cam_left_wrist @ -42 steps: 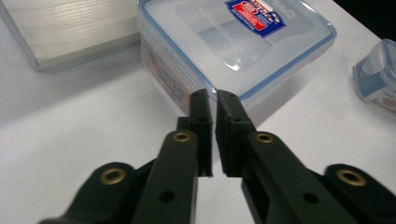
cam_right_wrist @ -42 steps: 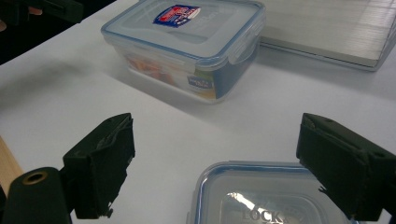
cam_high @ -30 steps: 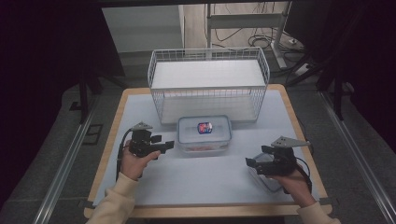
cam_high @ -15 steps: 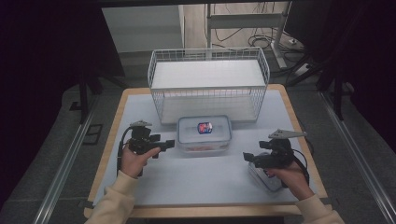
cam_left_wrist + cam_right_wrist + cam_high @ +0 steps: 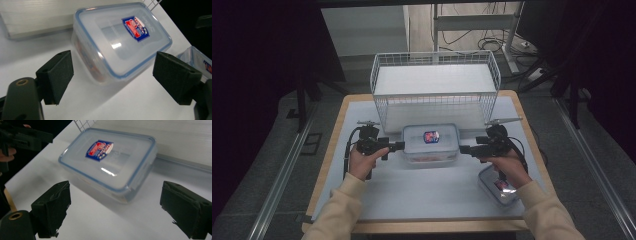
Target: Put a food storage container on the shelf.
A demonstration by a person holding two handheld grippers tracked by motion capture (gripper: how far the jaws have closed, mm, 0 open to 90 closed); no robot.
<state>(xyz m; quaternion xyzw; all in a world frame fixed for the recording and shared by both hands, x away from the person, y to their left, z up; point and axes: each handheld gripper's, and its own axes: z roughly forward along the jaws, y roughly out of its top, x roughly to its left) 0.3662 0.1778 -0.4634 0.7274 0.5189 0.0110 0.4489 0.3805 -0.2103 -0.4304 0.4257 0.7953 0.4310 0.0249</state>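
A clear plastic food container [image 5: 430, 144] with a blue-rimmed lid and a red-and-blue label sits mid-table, just in front of the wire basket. My left gripper [image 5: 399, 146] is at the container's left end, open, its jaws pointing right at it. In the left gripper view the container [image 5: 120, 40] lies beyond the wide-spread jaws. My right gripper [image 5: 463, 149] is at the container's right end, open, pointing left. In the right gripper view the container [image 5: 110, 162] lies ahead of the spread jaws, with the left gripper [image 5: 27, 137] beyond it.
A white wire basket [image 5: 435, 87] stands at the back of the table, close behind the container. A second, smaller lidded container [image 5: 499, 187] lies near the front right, under the right forearm; its corner [image 5: 200, 60] appears in the left gripper view. The table's wooden edge [image 5: 327, 165] frames the white top.
The right gripper has moved from the front right, over the small container, up and leftward to the big container's right end. The left gripper has stayed beside the left end.
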